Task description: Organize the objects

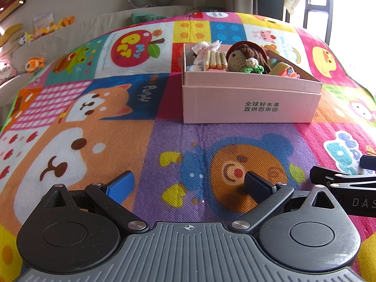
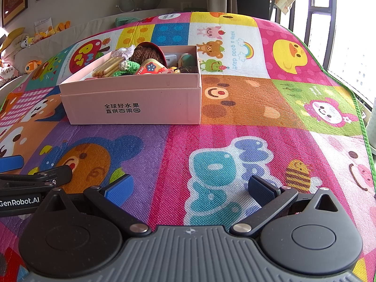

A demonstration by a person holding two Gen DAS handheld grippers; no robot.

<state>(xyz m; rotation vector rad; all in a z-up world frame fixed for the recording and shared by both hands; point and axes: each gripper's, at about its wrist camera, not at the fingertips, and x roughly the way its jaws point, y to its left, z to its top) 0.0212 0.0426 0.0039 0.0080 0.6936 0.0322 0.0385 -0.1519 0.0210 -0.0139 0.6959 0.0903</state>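
Your pink cardboard box (image 1: pixel 251 103) sits on the colourful cartoon play mat (image 1: pixel 164 141), ahead of both grippers and well apart from them. It stands open at the top, with black printed characters on its near wall. Inside, you can see a brown crocheted doll (image 1: pixel 246 57) with a red cap leaning against the far side, a green crocheted piece (image 1: pixel 252 69) just in front of it, and a bundle of beige sticks in a clear wrapper (image 1: pixel 215 61) to its left. A crumpled pale wrapper (image 1: pixel 204 47) pokes up at the far left corner. Toward the right end lies a yellow and red toy with a flower on it (image 1: pixel 285 70). The things are packed close, touching one another.

Your left gripper (image 1: pixel 189 185) hovers low over the mat above the bear patch, its fingers spread wide with nothing between them. Your right gripper (image 2: pixel 190 186) hangs just beside it over the pink patch, likewise released and empty. Both point toward the box.
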